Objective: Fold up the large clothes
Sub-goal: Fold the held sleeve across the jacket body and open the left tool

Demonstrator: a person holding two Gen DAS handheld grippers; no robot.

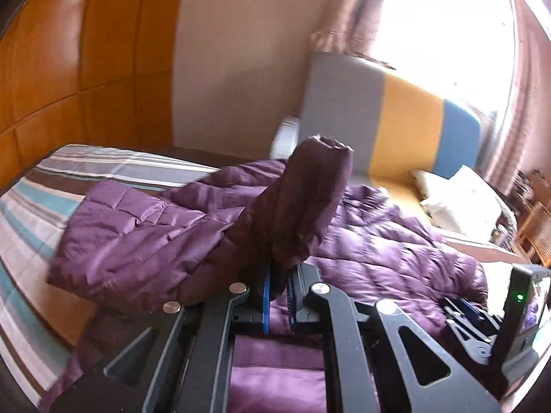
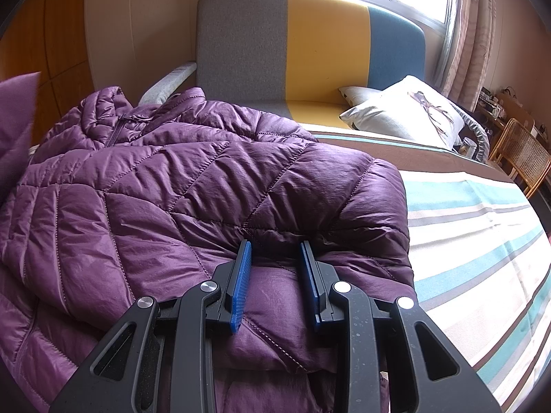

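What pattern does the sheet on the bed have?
The bed sheet has white, teal, grey and brown stripes, clearest in the right wrist view beside the purple quilted jacket.

A: Any words or numbers to read on anything here?
B: None. No label, brand, or sign is legible in either view.

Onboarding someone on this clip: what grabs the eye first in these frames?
The purple quilted jacket sprawled across the striped bed. The left tool is shut on its sleeve, which stands up ahead of the camera, while the right tool is open over the jacket's folded edge. Behind sits a grey, yellow and blue sofa.
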